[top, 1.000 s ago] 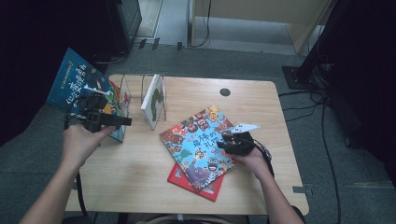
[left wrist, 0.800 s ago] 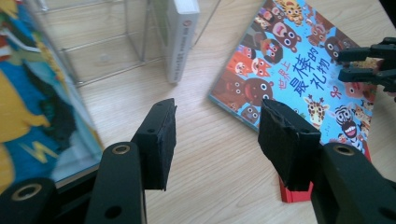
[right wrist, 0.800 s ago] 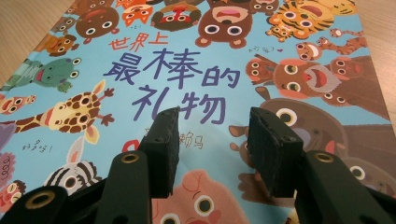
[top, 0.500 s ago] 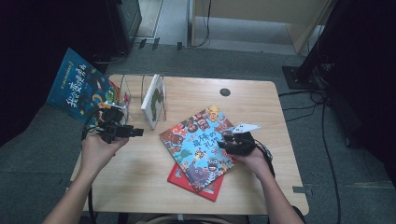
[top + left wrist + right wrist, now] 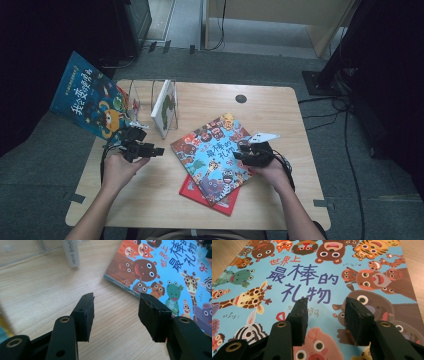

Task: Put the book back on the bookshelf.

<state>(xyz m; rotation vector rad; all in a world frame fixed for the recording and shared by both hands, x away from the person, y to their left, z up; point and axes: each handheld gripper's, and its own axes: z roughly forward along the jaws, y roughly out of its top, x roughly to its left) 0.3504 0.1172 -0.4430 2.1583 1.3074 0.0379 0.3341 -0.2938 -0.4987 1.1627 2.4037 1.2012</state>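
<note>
While left gripper (image 5: 116, 312) gapes empty — right gripper (image 5: 325, 315) over animal book (image 5: 317, 280).

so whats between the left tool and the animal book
Only bare table: in the left gripper view, wood grain runs from the open left tool to the animal book.

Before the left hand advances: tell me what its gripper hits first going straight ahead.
Probably the near corner of the animal book. The left gripper, jaws open and empty, points across bare table toward that corner; depth is hard to judge.
</note>
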